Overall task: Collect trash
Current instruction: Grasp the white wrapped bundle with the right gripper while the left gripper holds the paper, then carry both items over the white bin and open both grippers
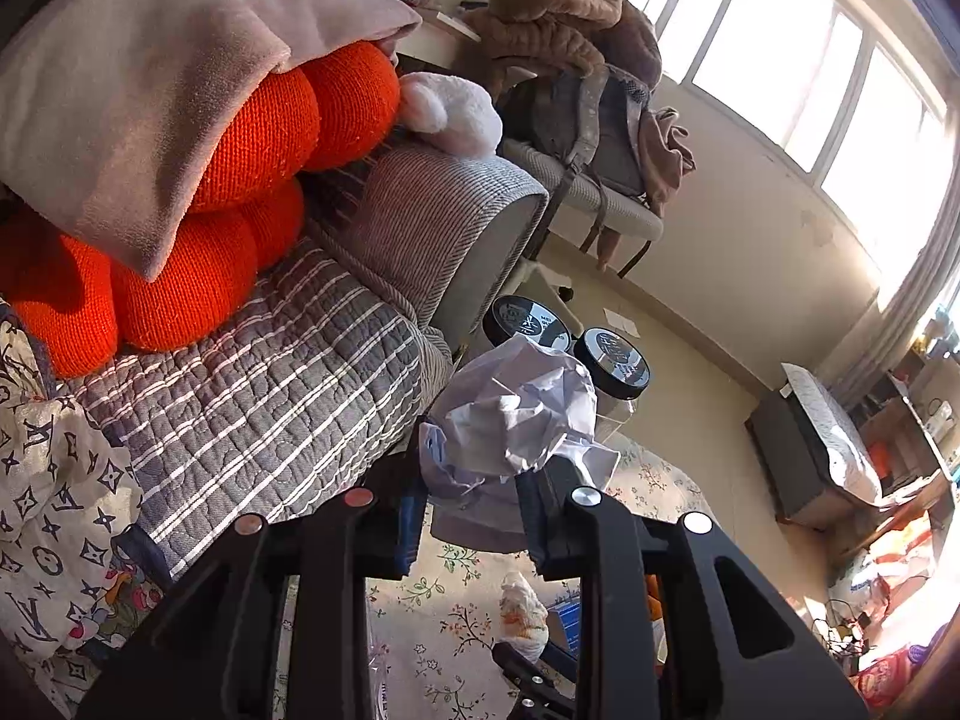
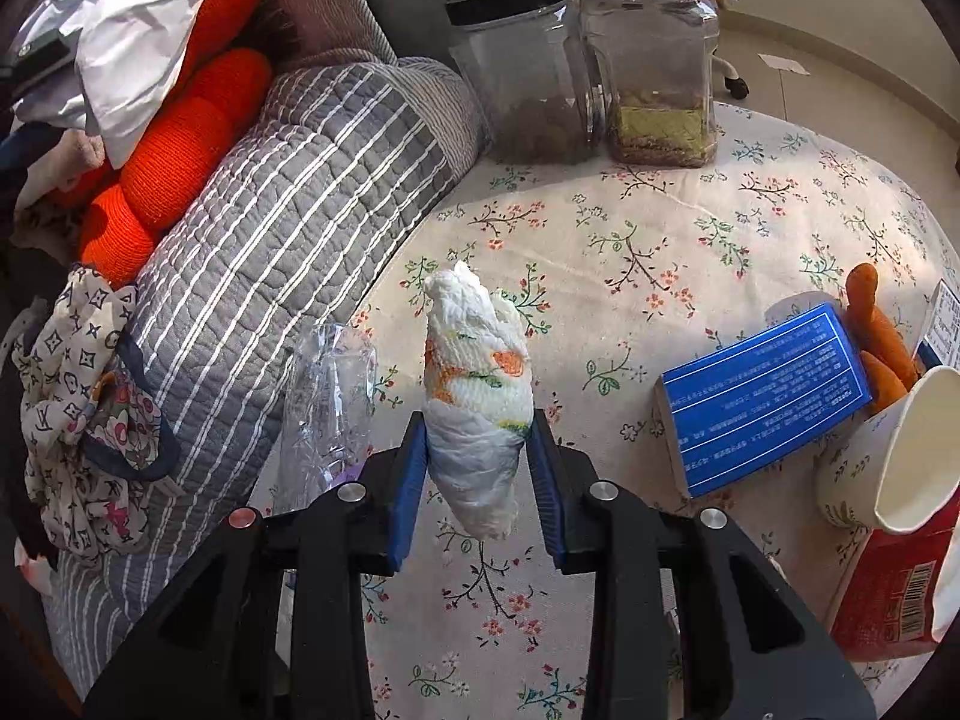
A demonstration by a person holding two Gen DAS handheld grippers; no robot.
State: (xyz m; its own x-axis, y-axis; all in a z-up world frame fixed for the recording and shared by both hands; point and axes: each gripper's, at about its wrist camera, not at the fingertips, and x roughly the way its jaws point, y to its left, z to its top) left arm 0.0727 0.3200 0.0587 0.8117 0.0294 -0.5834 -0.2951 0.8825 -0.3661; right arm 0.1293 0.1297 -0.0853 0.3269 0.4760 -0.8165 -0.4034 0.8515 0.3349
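On floral tablecloth [image 2: 690, 228], 2 jars [image 2: 651, 60], 1 tissue wad [image 2: 477, 396]

open floral tablecloth [image 2: 690, 228] ahead, plenty of room through the middle. two black-lidded jars [image 2: 588, 60] block the far edge, the striped sofa cushion [image 2: 288, 228] walls off the left, and the blue box [image 2: 762, 402] and paper cup [image 2: 900, 456] crowd the right.

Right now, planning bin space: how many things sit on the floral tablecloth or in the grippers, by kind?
Clear jars with black lids: 2
Crumpled paper or tissue wads: 2
Clear plastic wrap: 1
Blue box: 1
Paper cup: 1
Red packet: 1
Total: 8
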